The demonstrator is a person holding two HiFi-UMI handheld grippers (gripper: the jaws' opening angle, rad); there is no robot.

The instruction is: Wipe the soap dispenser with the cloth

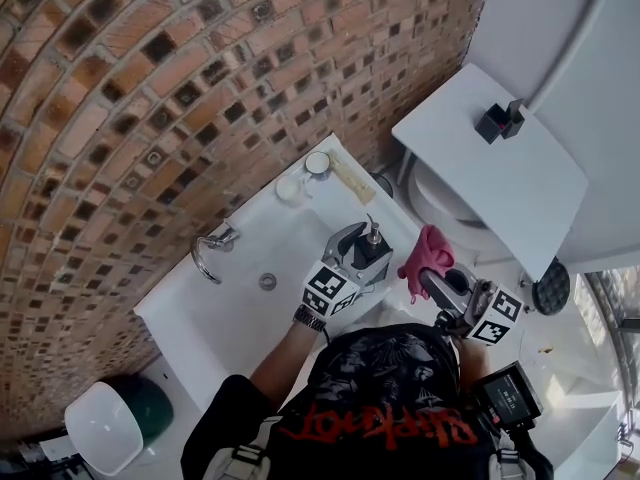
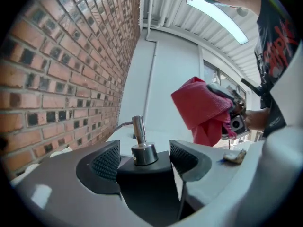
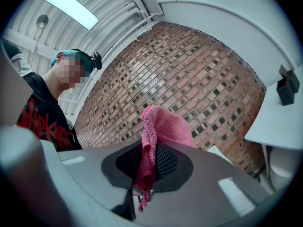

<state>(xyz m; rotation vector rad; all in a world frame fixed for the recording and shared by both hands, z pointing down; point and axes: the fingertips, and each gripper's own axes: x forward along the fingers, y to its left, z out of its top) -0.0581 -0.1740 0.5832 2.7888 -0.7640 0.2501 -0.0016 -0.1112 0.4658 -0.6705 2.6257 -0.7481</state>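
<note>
The soap dispenser (image 1: 373, 252) is black with a metal pump and stands at the front right of the white sink (image 1: 240, 298). My left gripper (image 1: 360, 246) is shut on it. In the left gripper view its black body (image 2: 147, 188) fills the gap between the pads (image 2: 105, 162), and the pump rises above them. My right gripper (image 1: 441, 280) hangs just right of the dispenser, shut on a pink cloth (image 1: 425, 256). A fold of the cloth (image 3: 163, 126) sticks up out of its closed jaws. The cloth (image 2: 201, 110) is apart from the dispenser.
A brick wall (image 1: 150, 88) backs the sink, which has a faucet (image 1: 212, 246) and a drain (image 1: 267, 281). A small round dish (image 1: 317, 163) sits at its far corner. To the right is a toilet (image 1: 450, 203) under a white shelf (image 1: 500, 173). A lidded bin (image 1: 110, 423) stands lower left.
</note>
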